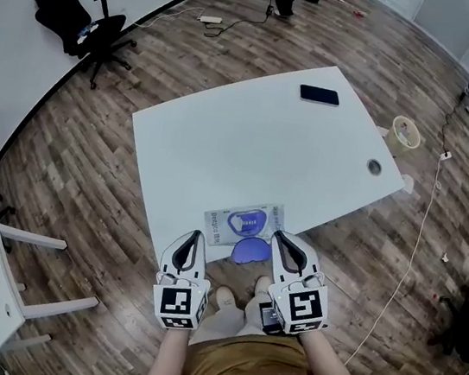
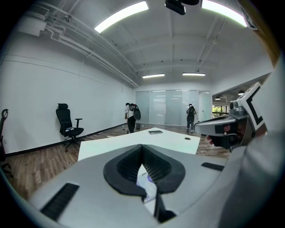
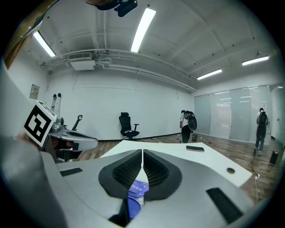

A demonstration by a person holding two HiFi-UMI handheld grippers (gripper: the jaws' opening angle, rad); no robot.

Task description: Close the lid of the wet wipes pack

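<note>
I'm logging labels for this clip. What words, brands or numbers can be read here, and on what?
On the wet wipes pack: print on its blue label, too small and blurred to read.
On the left gripper and right gripper: black-and-white square markers on their cubes, no letters or numbers.
On the phone: dark, no text shows.

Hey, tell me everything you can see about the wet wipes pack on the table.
The wet wipes pack is a flat, pale, soft-looking pouch with a blue-purple oval print on top. It lies close to the near edge of the white table. Its rounded purple lid is flipped open toward the person. The left gripper and right gripper, both shut, point at it; contact is unclear.
</note>
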